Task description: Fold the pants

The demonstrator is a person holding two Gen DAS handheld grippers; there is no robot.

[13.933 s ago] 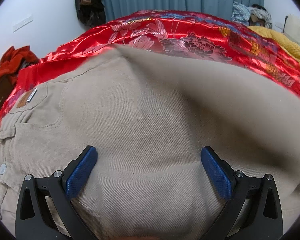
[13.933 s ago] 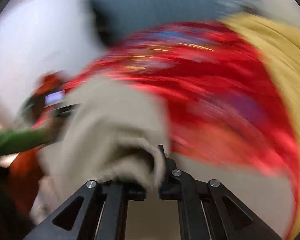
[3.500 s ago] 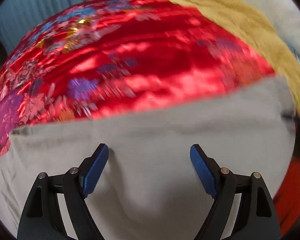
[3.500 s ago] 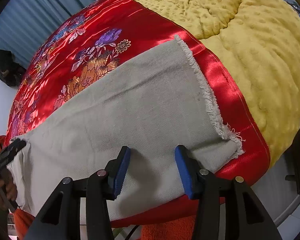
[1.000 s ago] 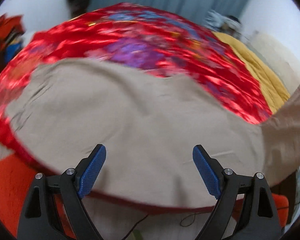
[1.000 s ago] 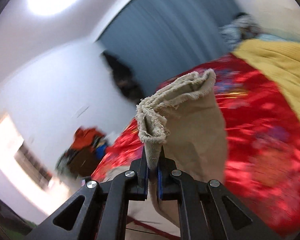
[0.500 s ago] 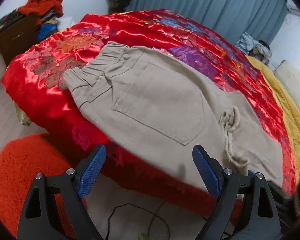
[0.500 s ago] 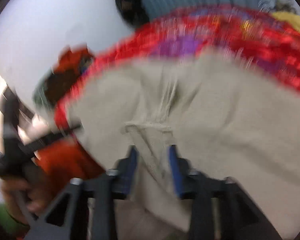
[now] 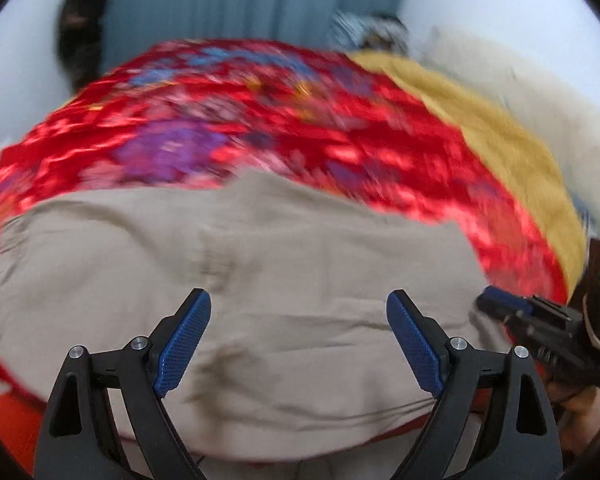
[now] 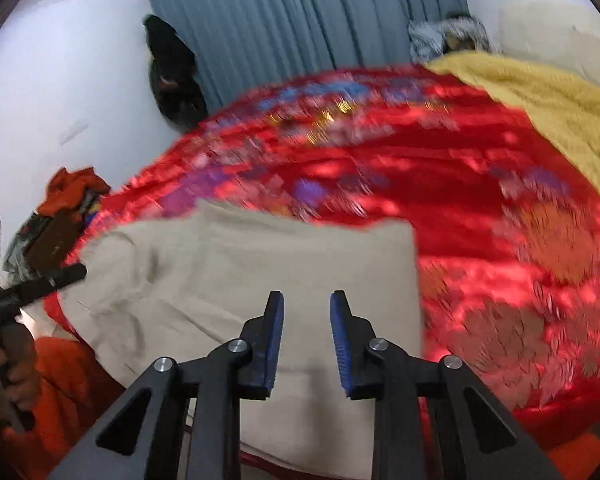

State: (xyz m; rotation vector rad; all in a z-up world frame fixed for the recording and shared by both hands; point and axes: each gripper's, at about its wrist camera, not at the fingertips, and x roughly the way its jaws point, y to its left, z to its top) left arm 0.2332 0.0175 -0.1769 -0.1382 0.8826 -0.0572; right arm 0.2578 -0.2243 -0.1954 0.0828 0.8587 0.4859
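Note:
The beige pants lie folded in a wide flat stack on the red floral bedspread, near the bed's front edge. They also show in the right wrist view. My left gripper is wide open and empty just above the pants' near part. My right gripper is open with a narrower gap and empty, over the folded stack's right half. The right gripper also appears in the left wrist view, at the pants' right end.
A yellow blanket covers the bed's right side. A blue curtain hangs behind. A dark bag hangs on the wall. Clothes are piled on a dark cabinet at left. An orange rug lies below the bed edge.
My right gripper let go of the pant leg end it carried over and now stands open above the folded stack. My left gripper swung back over the pants, still open.

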